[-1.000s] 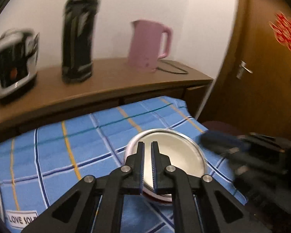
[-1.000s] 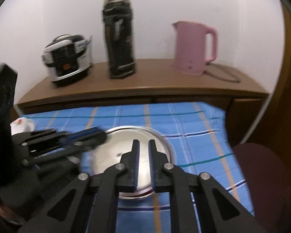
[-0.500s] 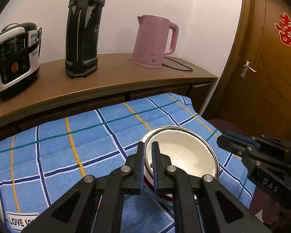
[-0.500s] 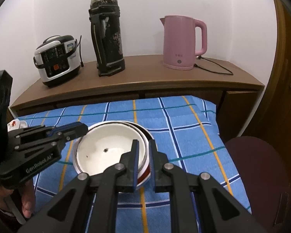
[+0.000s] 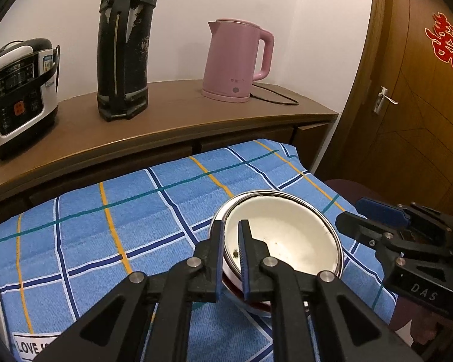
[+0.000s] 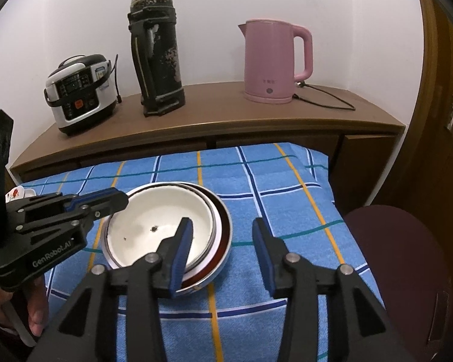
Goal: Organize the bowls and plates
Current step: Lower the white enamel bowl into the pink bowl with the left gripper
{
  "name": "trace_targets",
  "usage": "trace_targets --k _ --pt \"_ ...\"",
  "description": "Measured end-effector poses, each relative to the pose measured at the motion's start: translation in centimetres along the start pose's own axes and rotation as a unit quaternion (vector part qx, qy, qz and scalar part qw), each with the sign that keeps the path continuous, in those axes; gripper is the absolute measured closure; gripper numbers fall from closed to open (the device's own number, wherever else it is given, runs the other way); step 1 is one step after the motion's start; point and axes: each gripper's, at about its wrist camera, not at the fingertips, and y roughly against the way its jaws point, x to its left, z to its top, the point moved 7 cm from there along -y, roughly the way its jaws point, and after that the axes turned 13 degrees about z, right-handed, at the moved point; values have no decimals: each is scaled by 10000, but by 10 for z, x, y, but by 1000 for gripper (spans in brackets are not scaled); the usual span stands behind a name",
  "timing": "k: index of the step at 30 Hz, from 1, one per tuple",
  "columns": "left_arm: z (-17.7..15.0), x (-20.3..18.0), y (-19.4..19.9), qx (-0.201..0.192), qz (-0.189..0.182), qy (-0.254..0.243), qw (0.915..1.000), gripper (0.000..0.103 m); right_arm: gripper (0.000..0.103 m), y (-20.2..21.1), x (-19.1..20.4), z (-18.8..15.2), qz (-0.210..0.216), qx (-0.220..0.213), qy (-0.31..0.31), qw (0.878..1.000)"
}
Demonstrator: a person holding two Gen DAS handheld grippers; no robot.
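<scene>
White bowl (image 5: 284, 238) is pinched at its near-left rim by the left hand-held gripper (image 5: 231, 259), jaws clamped tight on that edge. It sits nested inside a red-rimmed bowl (image 6: 222, 232) on the blue checked cloth (image 6: 256, 181) covering the table. Over on the other side, the right hand-held gripper (image 6: 223, 253) is opening, one pad over the bowls' rim, the other out over bare cloth, gripping nothing. Behind, a wooden sideboard (image 6: 214, 111) holds a rice cooker (image 6: 80, 93), black flask (image 6: 157, 57) and pink kettle (image 6: 274, 60).
</scene>
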Motion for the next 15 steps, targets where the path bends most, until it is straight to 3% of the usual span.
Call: trace_targets --k 3,5,6,7,10,15 --pt "0 0 0 -3 -1 -8 10000 88 59 -1 -1 -1 -8 4 -14 10000" --pt "0 0 1 -30 51 -14 10000 69 57 -2 -2 -1 -11 8 -29 10000" --pt "1 1 3 -94 89 6 9999 52 56 -2 -3 -1 -16 9 -36 10000" --pt "2 2 6 -160 105 23 9998 41 56 -2 -4 -1 -25 7 -42 10000" --pt "5 1 13 -353 84 18 9993 39 54 -3 -6 -2 -48 14 -41 10000" --pt "3 0 7 -240 129 -45 9996 38 53 -2 -9 -2 -65 2 -73 10000"
